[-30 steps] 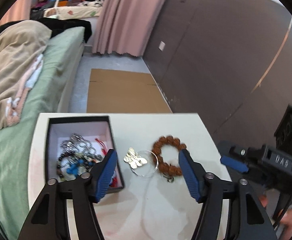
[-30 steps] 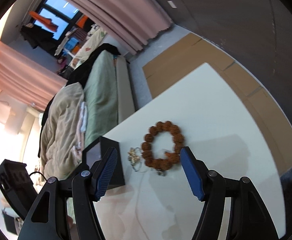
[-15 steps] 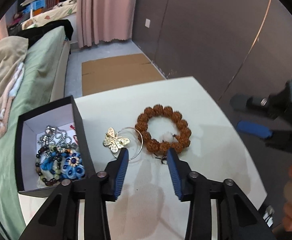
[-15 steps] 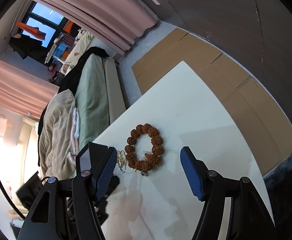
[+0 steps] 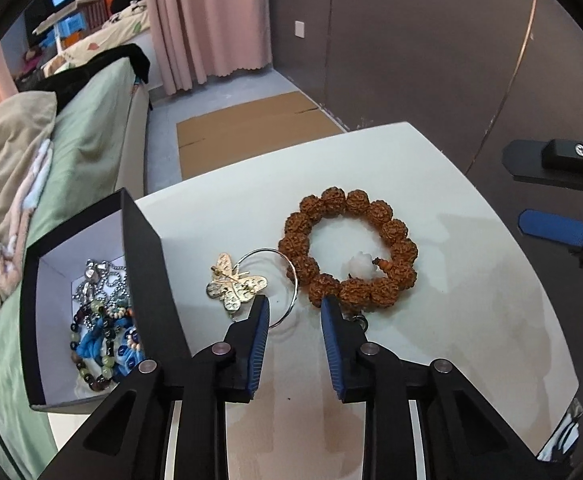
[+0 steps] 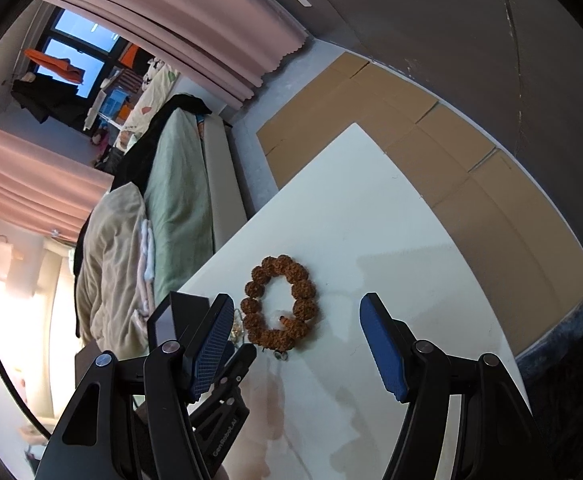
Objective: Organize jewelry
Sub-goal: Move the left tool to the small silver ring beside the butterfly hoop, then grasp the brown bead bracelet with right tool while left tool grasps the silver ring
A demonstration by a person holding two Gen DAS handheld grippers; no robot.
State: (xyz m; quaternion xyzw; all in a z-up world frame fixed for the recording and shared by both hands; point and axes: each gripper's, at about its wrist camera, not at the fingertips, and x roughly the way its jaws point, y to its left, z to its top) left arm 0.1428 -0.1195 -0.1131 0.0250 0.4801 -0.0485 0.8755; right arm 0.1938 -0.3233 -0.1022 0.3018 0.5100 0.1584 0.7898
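Left wrist view: the black box [image 5: 147, 280] already holds a tangle of chains and beads, so part of the sorting looks done. Left on the white table [image 5: 471, 340] are a thin wire hoop [image 5: 291, 276], a gold butterfly brooch [image 5: 233, 286] and a brown bead bracelet [image 5: 351, 248]. The left gripper [image 5: 294, 308], narrowed but gripping nothing, straddles the hoop's near edge, with brooch and bracelet crowding either side.

Right wrist view: the right gripper [image 6: 295, 316] hangs wide and empty above the bracelet [image 6: 279, 308].

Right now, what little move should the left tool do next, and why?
Probably ease the left tool down and shut it on the silver ring. Its blue pads already sit open on either side of the ring's near edge, beside the butterfly brooch, and the black box waits close by.
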